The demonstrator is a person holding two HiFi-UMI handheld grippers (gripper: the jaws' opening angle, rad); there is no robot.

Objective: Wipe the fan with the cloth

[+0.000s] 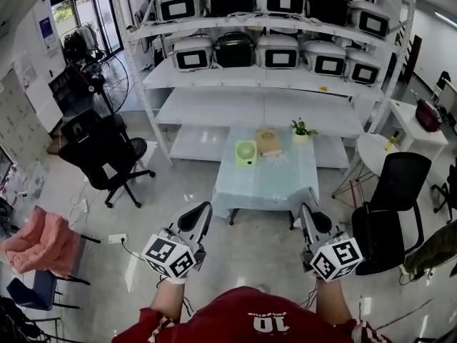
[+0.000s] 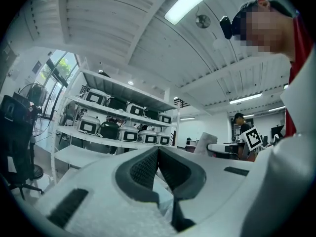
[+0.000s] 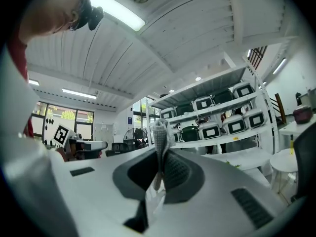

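The left gripper (image 2: 158,153) has its jaws pressed together with nothing between them. The right gripper (image 3: 161,157) is clamped on a folded pale cloth (image 3: 159,131) that sticks up past the jaw tips. In the head view both grippers are held over bare floor (image 1: 257,252), short of the near edge of a small table (image 1: 275,188). They are level with each other, with a gap between them. The fan (image 1: 245,153), small and green, stands on the table's far half close to its left edge, well apart from both grippers. A tan book (image 1: 269,141) lies just beside the fan, and a potted plant (image 1: 301,129) sits at the far right corner. White shelves (image 1: 264,84) stand right behind the table's far edge. A black office chair (image 1: 100,152) stands well off to the left, leaving open floor on that side. Another black chair (image 1: 389,206) and a round white side table (image 1: 375,152) crowd the right side.
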